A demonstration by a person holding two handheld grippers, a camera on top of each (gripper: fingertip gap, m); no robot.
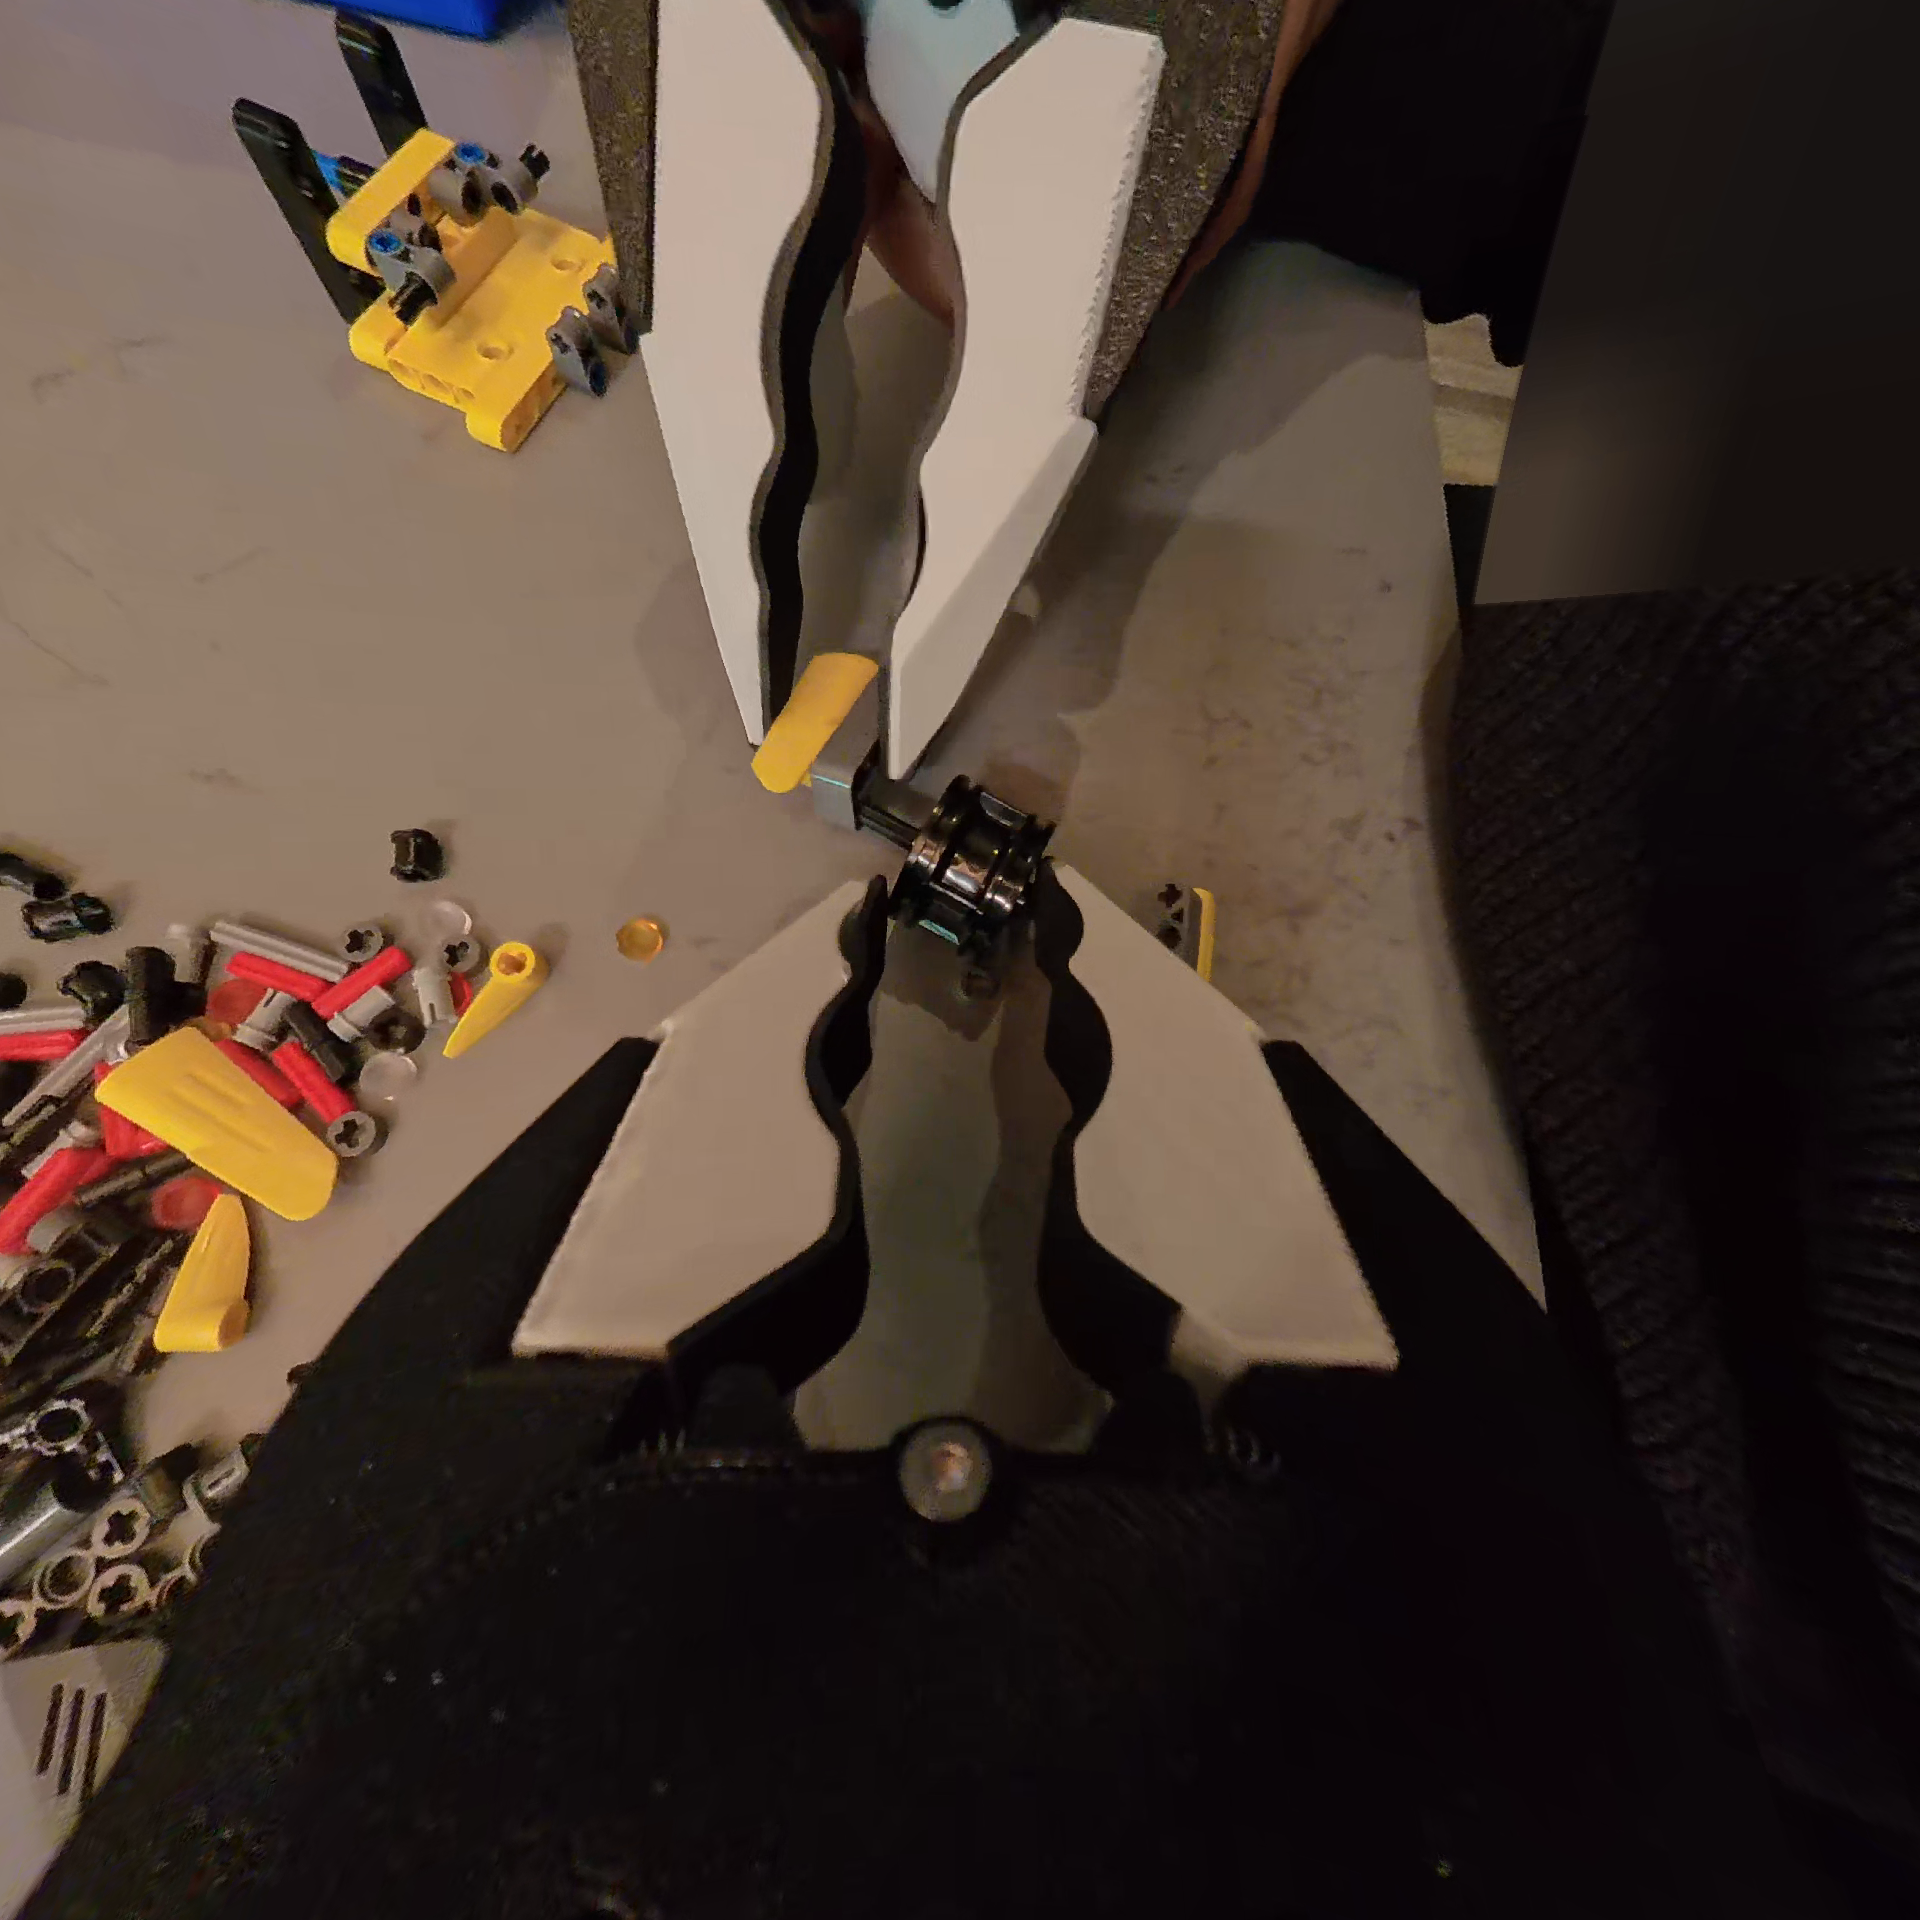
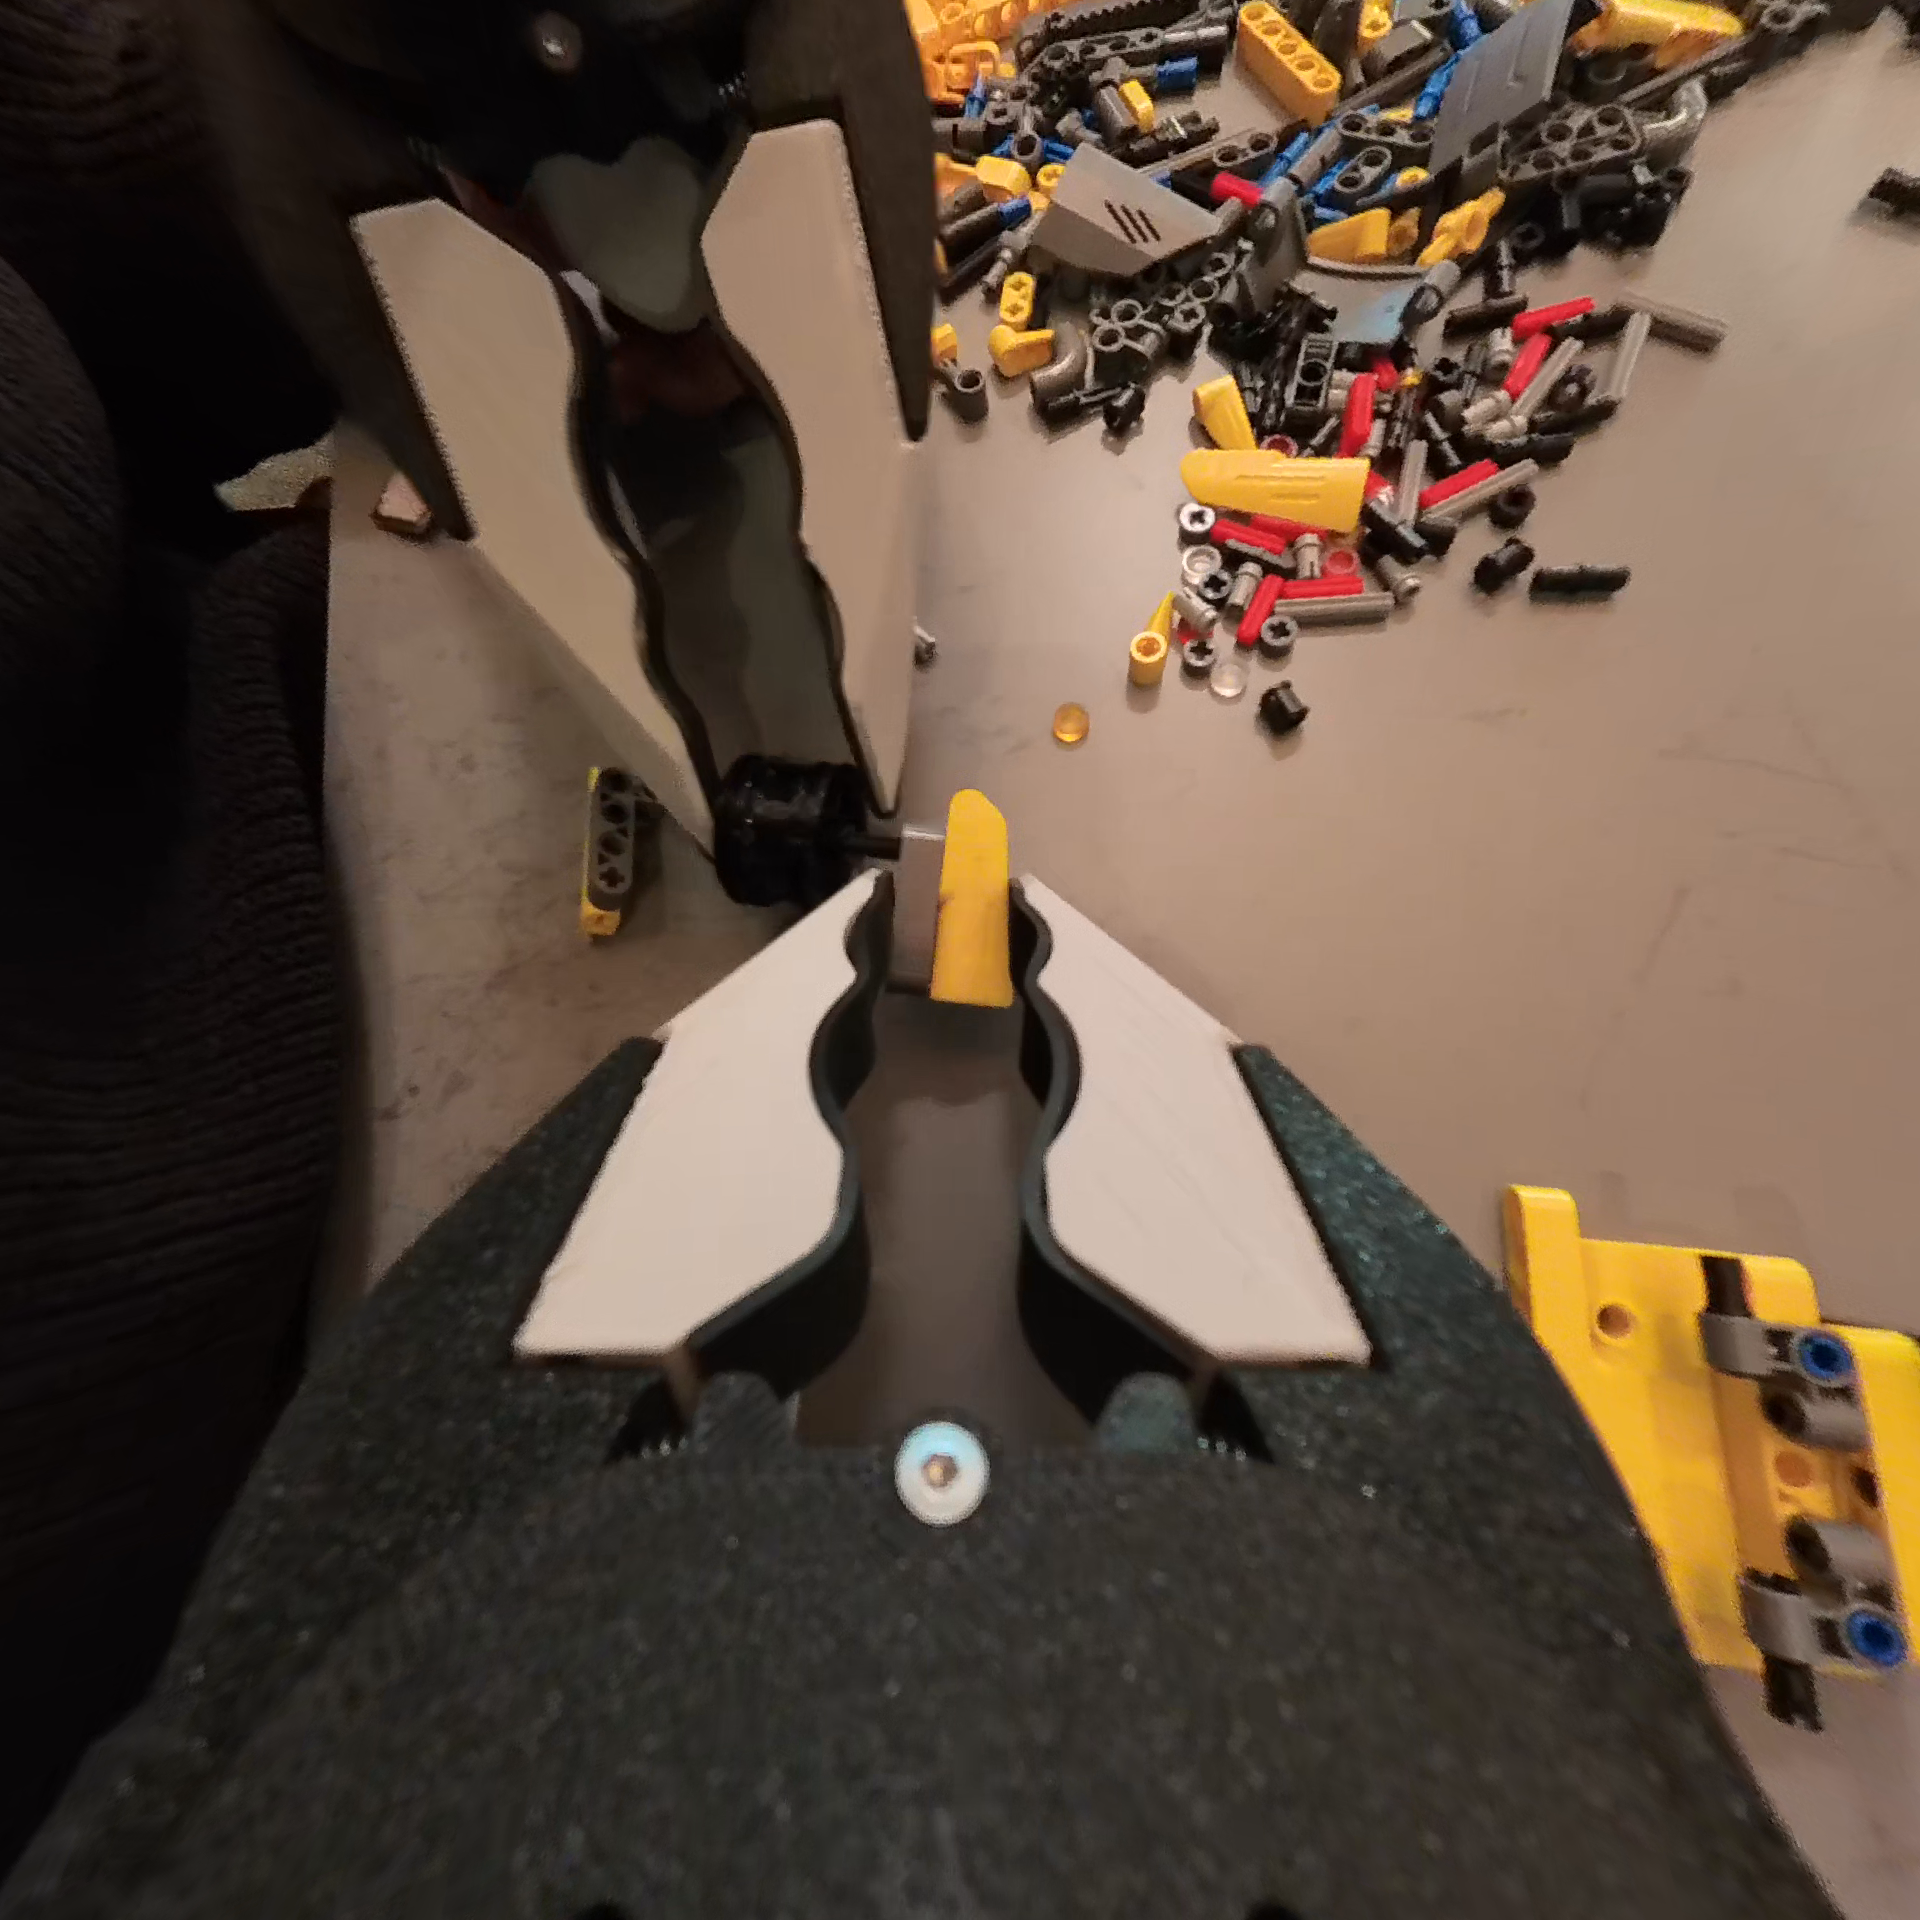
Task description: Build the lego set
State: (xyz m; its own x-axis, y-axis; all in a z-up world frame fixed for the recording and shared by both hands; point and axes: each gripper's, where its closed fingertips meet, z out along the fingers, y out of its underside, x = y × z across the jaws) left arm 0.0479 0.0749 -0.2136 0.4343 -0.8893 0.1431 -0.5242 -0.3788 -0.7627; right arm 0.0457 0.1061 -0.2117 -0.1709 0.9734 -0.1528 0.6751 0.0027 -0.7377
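Observation:
My left gripper is shut on a black wheel hub, held just above the grey table. A black axle joins the hub to a grey block with a yellow curved piece, which my right gripper grips from the far side. In the right wrist view, my right gripper is shut on the yellow and grey piece, and the left gripper holds the black hub just beyond it. The two grippers meet tip to tip.
A yellow part-built assembly stands on the table, also at the right edge of the right wrist view. A pile of loose red, grey, black and yellow parts lies left, with a bigger heap. A small yellow-grey beam lies nearby. My two grippers' fingertips are within a few centimetres of each other.

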